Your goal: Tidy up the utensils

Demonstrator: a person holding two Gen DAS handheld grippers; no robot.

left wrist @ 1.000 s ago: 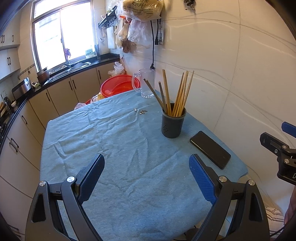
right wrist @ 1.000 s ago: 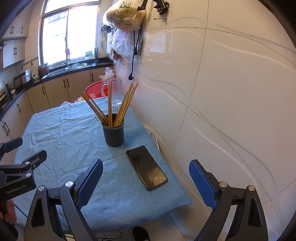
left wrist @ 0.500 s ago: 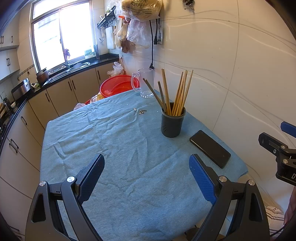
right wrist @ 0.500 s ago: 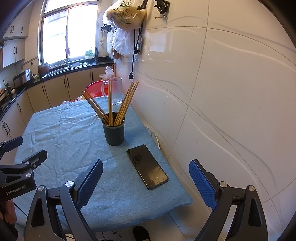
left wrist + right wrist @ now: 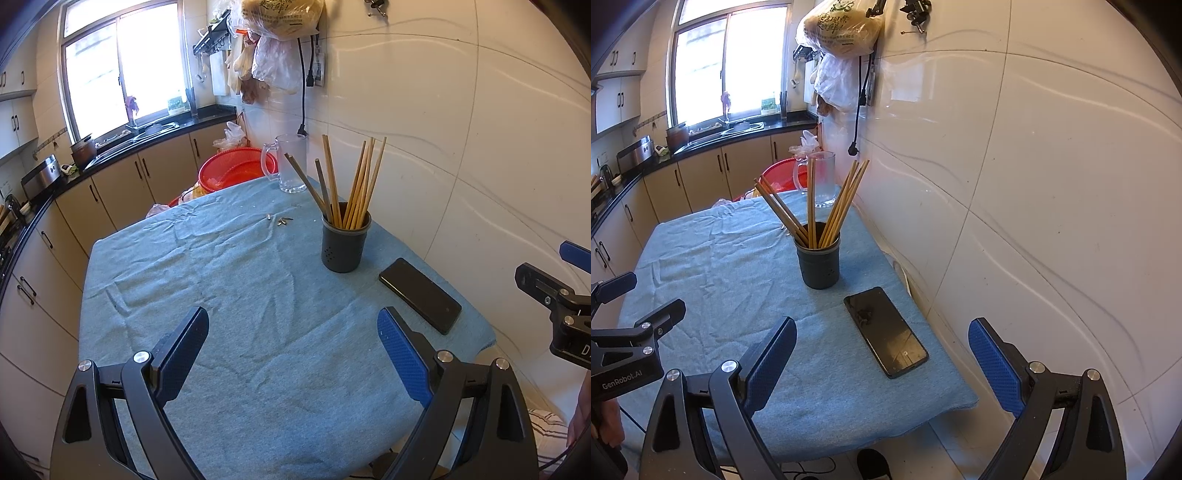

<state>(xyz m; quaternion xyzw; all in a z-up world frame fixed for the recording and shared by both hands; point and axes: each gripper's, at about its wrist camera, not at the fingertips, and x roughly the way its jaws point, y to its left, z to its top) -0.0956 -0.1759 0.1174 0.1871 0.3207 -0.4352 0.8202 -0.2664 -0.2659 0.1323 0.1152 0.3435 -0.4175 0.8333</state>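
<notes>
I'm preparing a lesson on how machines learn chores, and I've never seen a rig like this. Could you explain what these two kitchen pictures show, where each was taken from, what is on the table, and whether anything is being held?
There is no robot here. A person holds a two-finger tool in each hand, and each tool carries a wide-angle camera looking along its fingers. One picture comes from the left tool, the other from the right tool; each also glimpses the other at its edge. Both tools are open and hold nothing.

On the blue cloth stand a dark cup full of wooden chopsticks, a black phone lying flat beside it, a clear glass mug at the far end, and some small scraps I cannot identify.
</notes>
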